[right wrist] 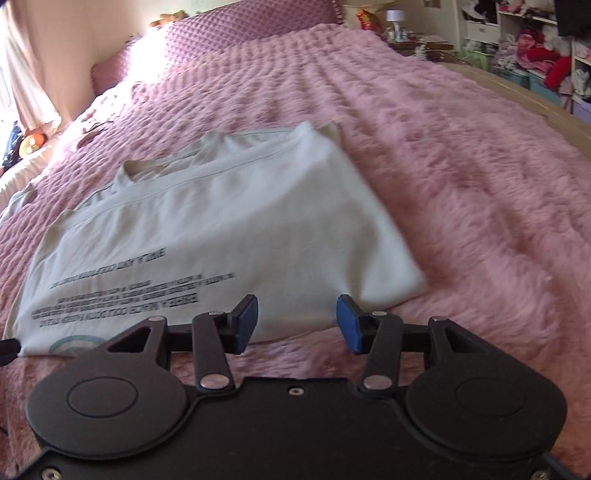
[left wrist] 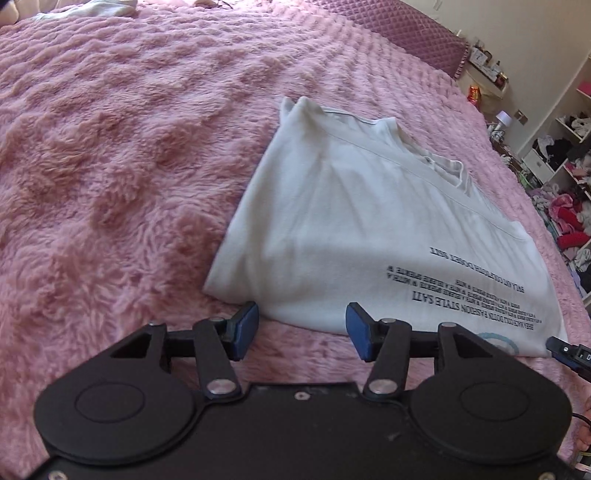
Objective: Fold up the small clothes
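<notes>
**Folded white T-shirt rests on pink bed, both grippers spread at its near edge**

A white T-shirt (left wrist: 354, 221), folded into a rough rectangle with its black printed lettering (left wrist: 476, 299) upside down toward the cameras, lies flat on a fluffy pink bedspread (left wrist: 110, 166). The left gripper (left wrist: 301, 330) sits just short of the shirt's near hem, its blue pads (left wrist: 245, 326) spread apart with nothing pinched between them; only the hem's edge shows in the gap beyond. The right gripper (right wrist: 297, 317) is likewise spread and empty, poised at the shirt's (right wrist: 229, 221) near right corner, its blue pads (right wrist: 349, 325) clear of the cloth. Its tip (left wrist: 565, 352) also peeks into the left view beside the shirt's printed corner. A quilted mauve pillow (right wrist: 236, 33) lies at the head of the bed (the collar end of the shirt points that way). Open shelves (right wrist: 535, 48) crowded with clothes and soft toys stand beyond the bed's far side.
</notes>
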Action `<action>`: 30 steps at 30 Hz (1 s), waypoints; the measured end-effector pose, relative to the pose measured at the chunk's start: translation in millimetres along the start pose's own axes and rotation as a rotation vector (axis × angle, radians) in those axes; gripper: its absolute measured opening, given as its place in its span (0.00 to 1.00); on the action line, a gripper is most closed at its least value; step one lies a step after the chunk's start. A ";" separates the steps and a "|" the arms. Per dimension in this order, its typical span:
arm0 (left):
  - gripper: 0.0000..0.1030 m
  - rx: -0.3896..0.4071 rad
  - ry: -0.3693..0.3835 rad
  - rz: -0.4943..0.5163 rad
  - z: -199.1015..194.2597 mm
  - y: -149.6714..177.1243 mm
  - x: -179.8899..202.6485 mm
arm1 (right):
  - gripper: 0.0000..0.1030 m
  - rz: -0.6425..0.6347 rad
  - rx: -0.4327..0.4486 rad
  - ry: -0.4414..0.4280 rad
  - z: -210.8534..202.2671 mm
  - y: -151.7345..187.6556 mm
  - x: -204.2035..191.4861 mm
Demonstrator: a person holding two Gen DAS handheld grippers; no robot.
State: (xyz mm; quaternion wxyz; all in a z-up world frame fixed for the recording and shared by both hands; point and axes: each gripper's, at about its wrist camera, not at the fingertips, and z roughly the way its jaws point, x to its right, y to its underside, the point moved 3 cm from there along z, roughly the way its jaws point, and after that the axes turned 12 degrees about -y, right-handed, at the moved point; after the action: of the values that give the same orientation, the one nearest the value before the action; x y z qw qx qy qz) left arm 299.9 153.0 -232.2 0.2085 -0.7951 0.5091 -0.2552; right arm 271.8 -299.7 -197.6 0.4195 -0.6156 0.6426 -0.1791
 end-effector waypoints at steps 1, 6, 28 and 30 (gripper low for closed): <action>0.54 0.006 -0.022 -0.011 0.2 -0.4 -5.8 | 0.45 0.013 0.010 0.035 -2.3 -0.7 9.0; 0.54 -0.020 -0.009 -0.159 4.5 -7.4 -39.6 | 0.46 0.056 0.010 0.039 1.2 3.9 23.9; 0.58 -0.021 0.208 0.063 58.3 -68.7 133.3 | 0.50 -0.158 -0.026 -0.235 87.1 -53.7 -85.2; 0.59 -0.017 0.211 0.054 64.6 -73.3 128.4 | 0.50 -0.172 -0.022 -0.208 90.5 -57.2 -75.1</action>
State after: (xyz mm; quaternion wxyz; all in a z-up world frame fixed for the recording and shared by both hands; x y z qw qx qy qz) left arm 436.5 69.0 -214.5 0.1536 -0.7517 0.5516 -0.3273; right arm 368.9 -213.2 -183.8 0.4603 -0.6884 0.5422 -0.1426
